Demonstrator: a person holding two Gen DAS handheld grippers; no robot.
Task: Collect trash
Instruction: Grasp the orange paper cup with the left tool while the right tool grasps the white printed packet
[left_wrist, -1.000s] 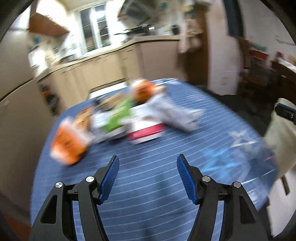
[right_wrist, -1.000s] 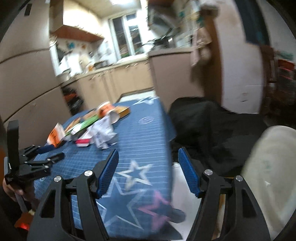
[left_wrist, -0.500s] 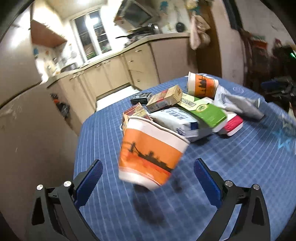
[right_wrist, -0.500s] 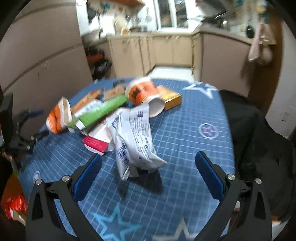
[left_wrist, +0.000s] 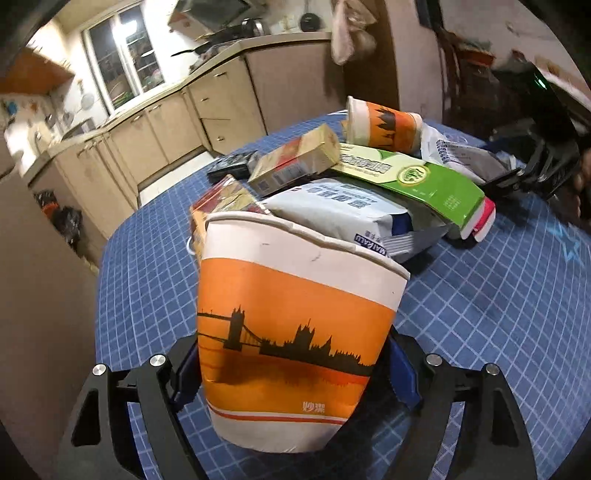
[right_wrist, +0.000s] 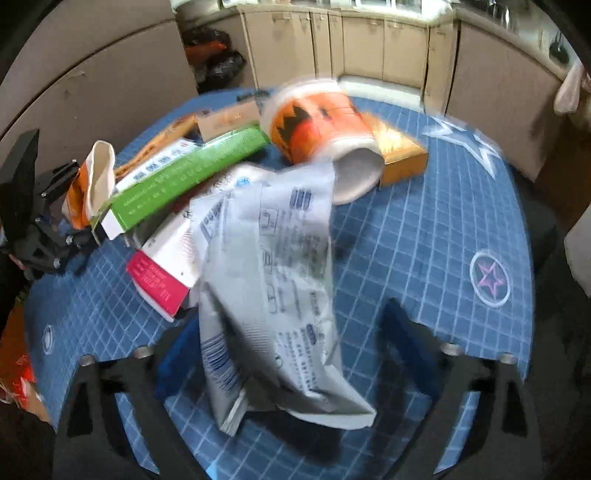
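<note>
Trash pile (left_wrist: 369, 184): left hand-held gripper (left_wrist: 291, 365) brackets the near orange cup (left_wrist: 291, 332), apparently gripping. Right hand-held gripper (right_wrist: 291, 354) straddles the grey wrapper (right_wrist: 273, 280), unclosed; next, pinch it.

- Left wrist cam: sits low behind its jaws, looks along them across the surface (left_wrist: 498, 295) toward kitchen cabinets at 11 o'clock. Very near: orange cup (left_wrist: 295, 325) fills the frame centre between the jaws.
- Right wrist cam: higher, tilted down over the surface (right_wrist: 424, 240), cabinets at 12 o'clock. Grey bag (right_wrist: 273, 288) close between its jaws; frame motion-blurred.
- Shared: the same trash pile from roughly opposing sides. Green box (left_wrist: 424, 181) (right_wrist: 184, 181), second orange cup (left_wrist: 384, 127) (right_wrist: 321, 125) and orange cup (right_wrist: 88, 184) show in both.
- Each sees the other: right gripper (left_wrist: 535, 173) at 2 o'clock in left view; left gripper (right_wrist: 37, 221) at 9 o'clock in right view.
</note>
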